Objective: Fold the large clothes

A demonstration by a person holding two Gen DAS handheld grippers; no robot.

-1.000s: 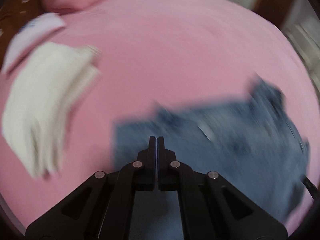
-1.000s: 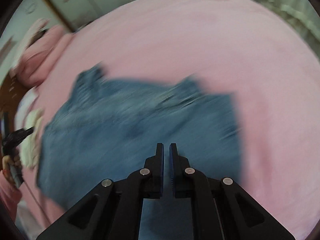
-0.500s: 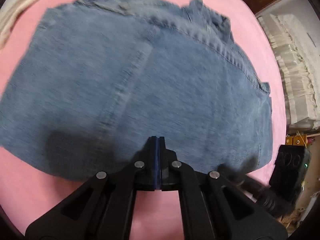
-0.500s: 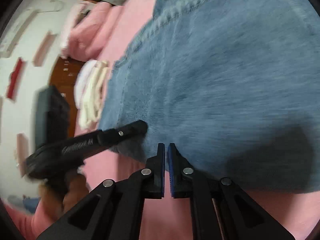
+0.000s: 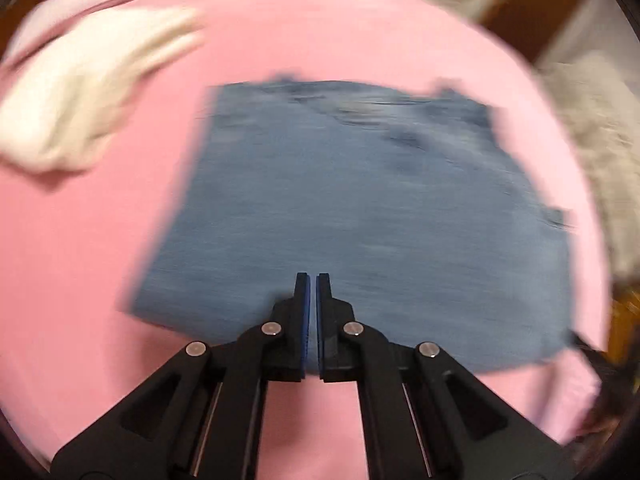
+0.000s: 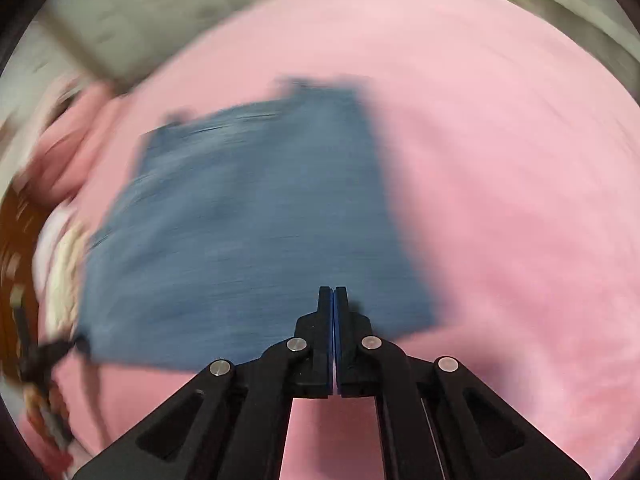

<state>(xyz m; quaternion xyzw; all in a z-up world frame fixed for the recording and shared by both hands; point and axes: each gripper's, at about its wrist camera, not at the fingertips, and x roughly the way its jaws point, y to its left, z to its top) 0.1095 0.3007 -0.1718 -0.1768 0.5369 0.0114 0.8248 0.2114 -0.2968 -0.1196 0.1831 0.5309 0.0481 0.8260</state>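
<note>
A folded blue denim garment [image 5: 360,216] lies flat on the pink bed cover [image 5: 100,260]; the right wrist view shows the same denim [image 6: 248,232] left of centre. My left gripper [image 5: 312,280] hangs above its near edge, jaws together with nothing between them. My right gripper [image 6: 333,292] is over the near right part of the denim, also shut and empty. Both views are motion-blurred. The other gripper shows as a dark blur at the denim's near corner [image 6: 52,354].
A folded cream-white garment [image 5: 80,92] lies on the bed left of the denim, also seen at the left edge [image 6: 64,276]. Pink pillows [image 6: 76,136] sit at the head. Pale bedding [image 5: 592,152] and brown wood furniture border the right side.
Both grippers have pulled back from close over the denim, so the whole folded piece is in view again. The right jaws have closed their small gap.
</note>
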